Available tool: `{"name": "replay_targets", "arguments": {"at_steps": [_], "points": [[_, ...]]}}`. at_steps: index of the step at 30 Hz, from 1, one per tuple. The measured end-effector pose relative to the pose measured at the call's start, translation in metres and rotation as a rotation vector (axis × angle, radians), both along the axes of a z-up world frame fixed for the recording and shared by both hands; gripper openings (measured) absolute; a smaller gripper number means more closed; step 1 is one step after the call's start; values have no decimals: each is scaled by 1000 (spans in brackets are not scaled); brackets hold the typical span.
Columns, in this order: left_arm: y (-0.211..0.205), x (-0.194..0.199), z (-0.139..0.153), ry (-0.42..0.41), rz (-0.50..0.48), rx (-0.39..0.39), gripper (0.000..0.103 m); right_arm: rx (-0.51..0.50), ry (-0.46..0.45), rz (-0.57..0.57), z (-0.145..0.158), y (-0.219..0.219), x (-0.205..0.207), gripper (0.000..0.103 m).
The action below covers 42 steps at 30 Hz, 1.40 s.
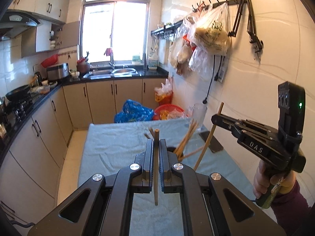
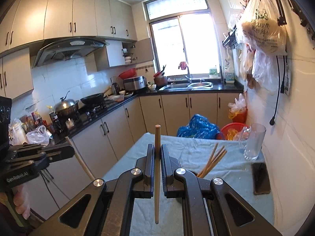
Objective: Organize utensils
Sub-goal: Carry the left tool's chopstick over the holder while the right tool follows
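Above the towel-covered desk point(image 1: 110, 149), each gripper, left point(image 1: 156, 145) and right point(image 2: 157, 151), pinched one chopstick, probably awaiting insertion into the holder point(image 1: 178, 153).

Hidden behind the left gripper point(image 1: 156, 149): most of the dark holder point(image 1: 173, 149) with its chopsticks point(image 1: 187, 137), only a sliver of rim showing right of the jaws. Blurred beyond the tips: more sticks point(image 1: 150, 132). Behind the right gripper point(image 2: 157, 153), likewise hidden. Cut off by the edges: both holding hands point(image 1: 263, 181).
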<state>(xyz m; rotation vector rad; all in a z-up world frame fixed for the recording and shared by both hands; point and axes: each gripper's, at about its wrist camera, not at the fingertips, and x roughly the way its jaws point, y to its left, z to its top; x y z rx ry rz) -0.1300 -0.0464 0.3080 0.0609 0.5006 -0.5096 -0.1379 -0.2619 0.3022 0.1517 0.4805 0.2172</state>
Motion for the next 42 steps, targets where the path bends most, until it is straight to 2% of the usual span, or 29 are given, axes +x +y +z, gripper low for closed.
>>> {"name": "replay_targets", "arguments": {"at_steps": [3, 7, 17, 30, 37, 42], "points": [[-5, 7, 13, -37, 8, -13, 5, 0, -20, -15, 8, -2, 8, 7], [-18, 22, 23, -38, -8, -40, 5, -14, -49, -53, 15, -5, 24, 7], [-65, 70, 18, -35, -9, -54, 5, -3, -40, -121, 2, -25, 67, 7], [-105, 136, -21, -9, 18, -113, 5, 0, -44, -185, -22, -51, 85, 7], [-112, 146, -51, 16, 33, -91, 5, 21, -17, -204, -42, -51, 90, 7], [-111, 143, -61, 20, 31, -73, 5, 18, 7, -206, -54, -48, 90, 7]]}}
